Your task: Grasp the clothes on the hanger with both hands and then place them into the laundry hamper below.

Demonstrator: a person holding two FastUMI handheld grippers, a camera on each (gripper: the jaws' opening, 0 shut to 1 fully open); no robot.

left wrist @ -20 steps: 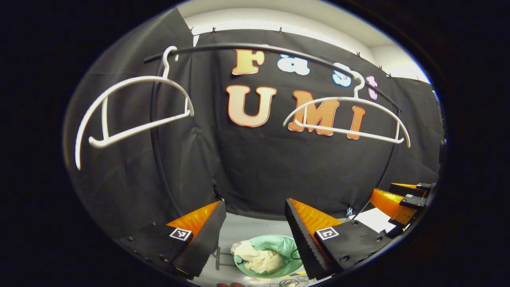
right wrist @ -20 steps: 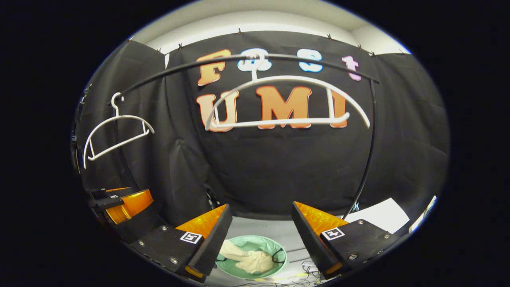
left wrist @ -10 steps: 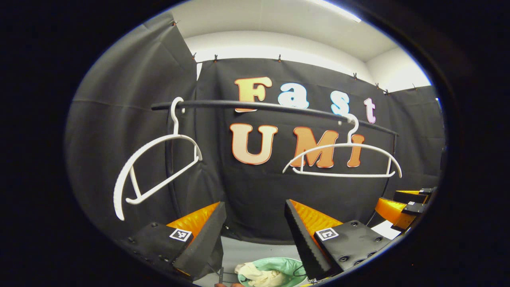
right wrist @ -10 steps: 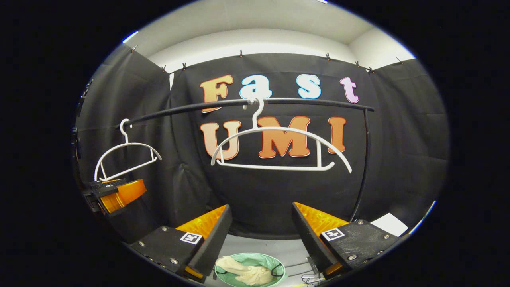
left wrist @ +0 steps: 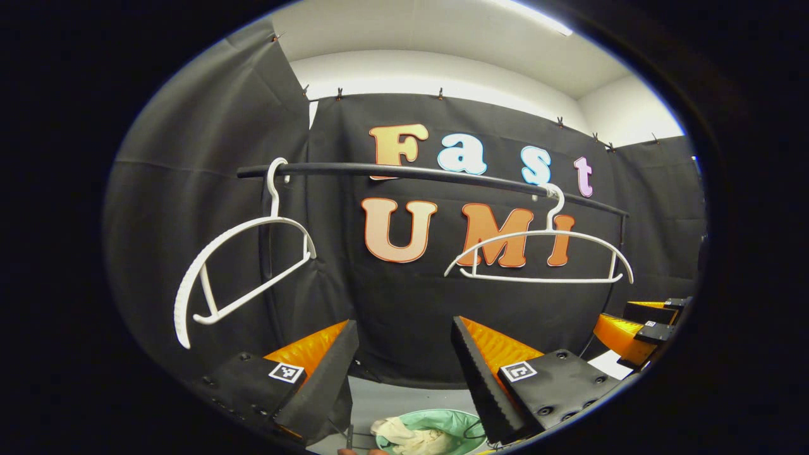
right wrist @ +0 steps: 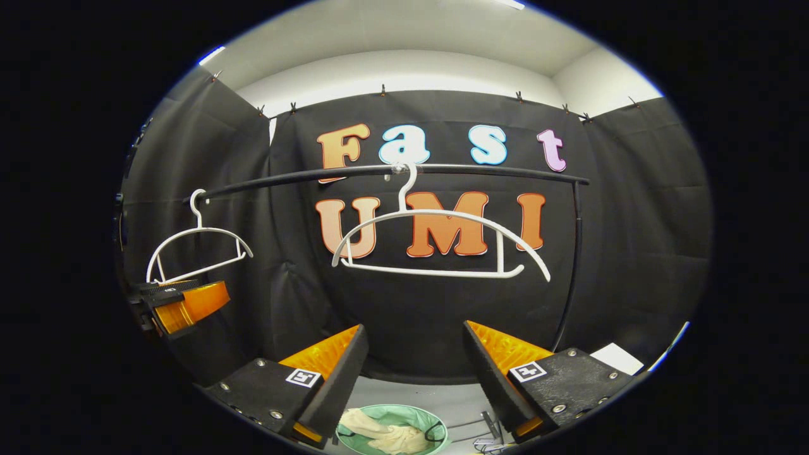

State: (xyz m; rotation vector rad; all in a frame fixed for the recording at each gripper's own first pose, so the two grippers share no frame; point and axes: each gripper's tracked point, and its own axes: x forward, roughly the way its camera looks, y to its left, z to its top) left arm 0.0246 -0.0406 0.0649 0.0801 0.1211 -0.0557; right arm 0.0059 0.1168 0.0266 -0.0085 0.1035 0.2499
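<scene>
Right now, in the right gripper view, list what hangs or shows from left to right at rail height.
Left gripper → small white hanger → large white hanger → rail's upright post.

Your two gripper views face booth's back wall, level, side by side (left one sits further left); both share rail (left wrist: 430, 172), hangers, hamper (right wrist: 392, 431) below.

- Black cloth wall (left wrist: 189, 158) clipped up on three sides.
- White wall (right wrist: 404, 72) and ceiling above, brightly lit.
- Pale grey floor (right wrist: 442, 398) below.
</scene>
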